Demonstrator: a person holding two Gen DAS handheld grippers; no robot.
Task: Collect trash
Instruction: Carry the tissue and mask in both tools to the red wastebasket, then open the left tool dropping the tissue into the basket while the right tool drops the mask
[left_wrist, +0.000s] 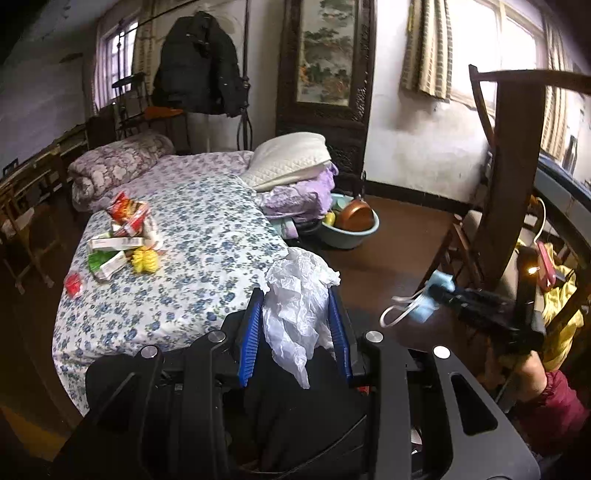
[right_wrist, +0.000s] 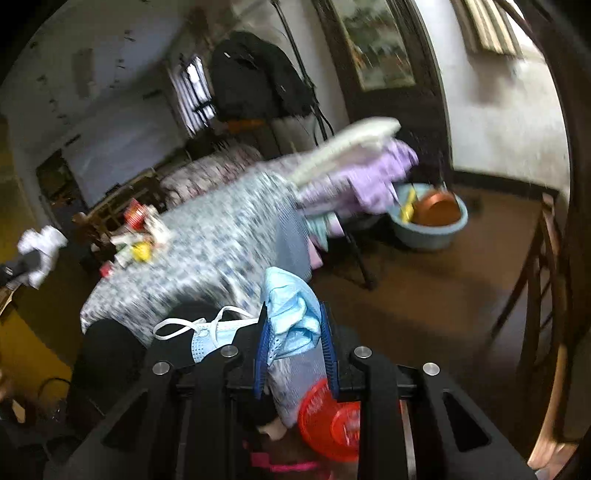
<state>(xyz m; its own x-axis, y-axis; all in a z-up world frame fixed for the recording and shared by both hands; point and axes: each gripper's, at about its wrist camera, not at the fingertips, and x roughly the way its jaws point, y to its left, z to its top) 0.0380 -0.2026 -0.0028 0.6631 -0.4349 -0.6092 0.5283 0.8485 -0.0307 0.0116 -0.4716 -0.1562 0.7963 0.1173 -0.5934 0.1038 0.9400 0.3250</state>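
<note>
- My left tongs (left_wrist: 295, 325) are closed on a crumpled white tissue (left_wrist: 299, 295); it bulges above the blue pads and hangs down between them.
- My right tongs (right_wrist: 293, 332) are clamped narrow on a blue mask (right_wrist: 291, 314), with its white ear loops (right_wrist: 192, 325) dangling off to the left.
- Both hands are loaded, so I judge the step in hand is carrying these to a bin. A red basket (right_wrist: 328, 421) shows just below the right tongs and may be the place for them.
- To do it well I would keep both grips firm until each hand is over the opening, then let go one hand at a time. The loops could snag on the tongs, so I would open wide and give a small shake.
- More trash (left_wrist: 122, 240) lies on the bed (left_wrist: 207, 229) near its far left edge: red and green wrappers, white cartons, something yellow, and a small red piece (left_wrist: 72, 284) closer to the left edge.
- The right view is smeared, so the bed pile is mostly colour blobs there.
- The red basket is cut off by the tongs' frame; I cannot see its rim fully or what it holds.
- I cannot read any packaging, nor tell what the yellow thing is.
- A blue basin (left_wrist: 351, 229) with a brown pan sits on the floor beyond the bed's far right corner; whether it holds any trash I cannot tell.
</note>
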